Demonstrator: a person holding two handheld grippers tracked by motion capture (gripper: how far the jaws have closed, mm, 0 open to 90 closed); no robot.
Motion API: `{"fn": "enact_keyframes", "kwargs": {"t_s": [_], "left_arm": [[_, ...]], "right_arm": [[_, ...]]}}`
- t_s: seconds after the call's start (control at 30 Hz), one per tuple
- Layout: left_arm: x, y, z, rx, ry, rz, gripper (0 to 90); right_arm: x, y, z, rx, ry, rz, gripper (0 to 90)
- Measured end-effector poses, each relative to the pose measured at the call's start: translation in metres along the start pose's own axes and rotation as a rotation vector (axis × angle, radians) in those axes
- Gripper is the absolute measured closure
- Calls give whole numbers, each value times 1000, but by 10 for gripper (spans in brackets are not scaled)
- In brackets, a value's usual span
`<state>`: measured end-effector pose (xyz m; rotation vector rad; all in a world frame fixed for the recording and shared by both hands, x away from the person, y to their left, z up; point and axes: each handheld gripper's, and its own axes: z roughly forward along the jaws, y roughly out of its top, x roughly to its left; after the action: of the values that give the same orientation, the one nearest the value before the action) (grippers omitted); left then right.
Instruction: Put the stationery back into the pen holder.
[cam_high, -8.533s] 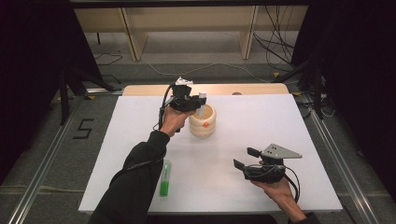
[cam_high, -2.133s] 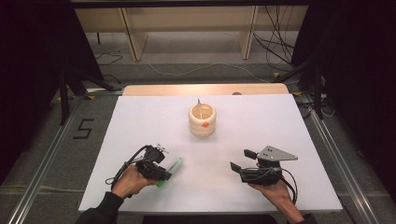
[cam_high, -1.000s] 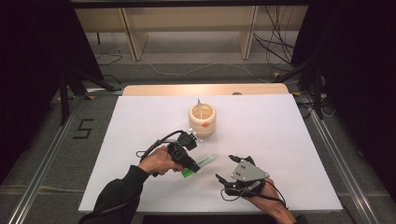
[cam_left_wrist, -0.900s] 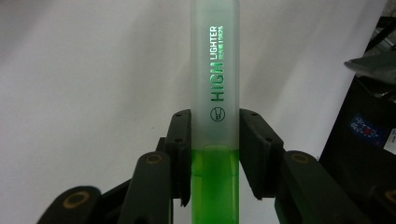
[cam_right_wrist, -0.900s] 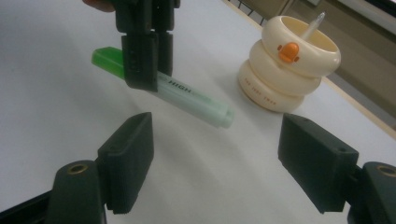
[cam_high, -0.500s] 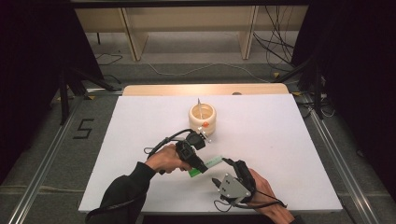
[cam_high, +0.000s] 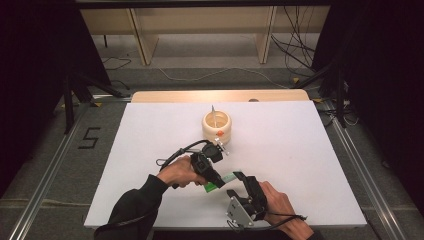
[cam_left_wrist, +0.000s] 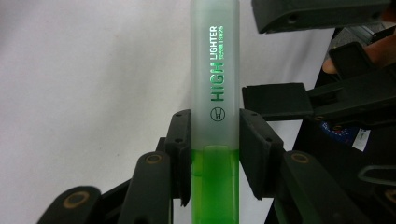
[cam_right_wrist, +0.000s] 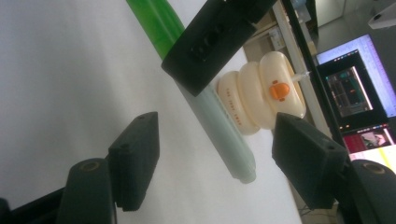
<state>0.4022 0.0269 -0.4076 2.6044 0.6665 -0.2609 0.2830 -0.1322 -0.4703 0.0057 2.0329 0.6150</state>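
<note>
A green highlighter (cam_high: 212, 187) with a frosted cap (cam_high: 230, 176) hangs just above the white table (cam_high: 305, 150). My left gripper (cam_high: 214, 181) is shut on its barrel; in the left gripper view the pads (cam_left_wrist: 183, 140) press it where cap meets green body (cam_left_wrist: 215, 186). My right gripper (cam_high: 239, 179) faces it from the front right. Its jaws have just been closing and stand either side of the cap (cam_right_wrist: 226, 140) without touching. The right gripper (cam_right_wrist: 219, 156) is open.
A cream duck-shaped holder (cam_high: 216, 127) with a pen (cam_high: 213, 111) in it stands on the table beyond the hands, also behind the cap as the holder (cam_right_wrist: 261, 93). The table's front edge lies just under the right hand. A monitor (cam_right_wrist: 355, 88) glows off-table.
The right gripper has slid left toward the highlighter until its jaws flank the cap. The left gripper has carried the highlighter a little to the right.
</note>
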Motion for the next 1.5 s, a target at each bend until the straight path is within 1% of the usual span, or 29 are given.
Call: {"fn": "enact_keyframes", "kwargs": {"t_s": [0.07, 0.1, 0.23, 0.3, 0.33, 0.37, 0.4, 0.43, 0.47, 0.5, 0.53, 0.57, 0.6, 0.63, 0.7, 0.73, 0.8, 0.87, 0.97, 1.07, 1.1, 1.13, 1.2, 1.27, 1.3, 1.37, 1.43, 1.47, 1.5], "left_arm": [[-1, 0, 0, -2, -4, 5, 663], [-2, 0, -1, -2, -4, 3, 663], [-3, 1, 0, -2, -7, 5, 663], [-3, 1, 0, 3, -8, 4, 663], [-3, 1, 0, 5, -7, 3, 663], [-3, 1, 0, 5, -8, 3, 663], [-3, 1, 1, 6, -9, 2, 663], [-3, 1, 1, 6, -9, 2, 663], [-4, 1, 1, 7, -15, 0, 663], [-4, 1, 1, 12, -15, 8, 663], [-5, 1, 2, 11, -15, 9, 663], [-5, 2, 2, 11, -19, 9, 663], [-6, 2, 2, 12, -23, 3, 663], [-6, 2, 2, 13, -22, 5, 663], [-6, 2, 2, 14, -23, 5, 663], [-6, 2, 2, 20, -24, 12, 663], [-6, 2, 2, 21, -24, 12, 663], [-6, 2, 2, 18, -25, 10, 663], [-6, 2, 2, 23, -25, 10, 663], [-7, 2, 3, 25, -32, 5, 663], [-7, 2, 4, 28, -31, 9, 663], [-7, 2, 4, 26, -31, 11, 663], [-7, 2, 5, 26, -33, 9, 663], [-7, 3, 5, 25, -34, 8, 663], [-8, 3, 5, 27, -35, 9, 662], [-8, 3, 5, 30, -30, 14, 663], [-8, 3, 6, 35, -33, 9, 662], [-8, 3, 7, 39, -33, 9, 662], [-8, 2, 7, 42, -33, 11, 662]], "right_arm": [[1, 0, 1, 5, -14, -24, 355], [3, 0, 1, 10, -17, -21, 363], [6, 1, 3, 24, -40, -72, 395], [7, 2, 4, 23, -48, -93, 416], [8, 2, 5, 16, -51, -113, 430], [10, 3, 4, 27, -58, -106, 440], [9, 3, 5, 15, -61, -139, 454], [10, 4, 5, 18, -63, -138, 467], [10, 4, 6, 14, -62, -147, 477], [10, 4, 6, 13, -67, -163, 488], [12, 4, 6, 19, -71, -158, 501], [12, 5, 7, 9, -74, -172, 513], [13, 5, 7, 13, -83, -181, 524], [13, 5, 8, 5, -87, -201, 537], [14, 5, 7, 8, -91, -212, 563], [15, 4, 8, 7, -97, -224, 572], [15, 5, 8, 8, -99, -252, 593], [17, 4, 8, 12, -102, -255, 608], [17, 5, 8, 2, -102, -255, 633], [17, 5, 8, 1, -106, -276, 659], [18, 4, 9, -3, -111, -282, 664], [18, 4, 8, 9, -101, -290, 671], [18, 4, 9, 3, -107, -307, 688], [19, 4, 9, 9, -97, -317, 707], [20, 3, 9, 2, -102, -321, 718], [21, 3, 9, 6, -97, -334, 727], [22, 3, 9, 5, -99, -335, 734], [22, 3, 9, 13, -92, -337, 741], [23, 2, 9, 8, -96, -350, 750]]}}
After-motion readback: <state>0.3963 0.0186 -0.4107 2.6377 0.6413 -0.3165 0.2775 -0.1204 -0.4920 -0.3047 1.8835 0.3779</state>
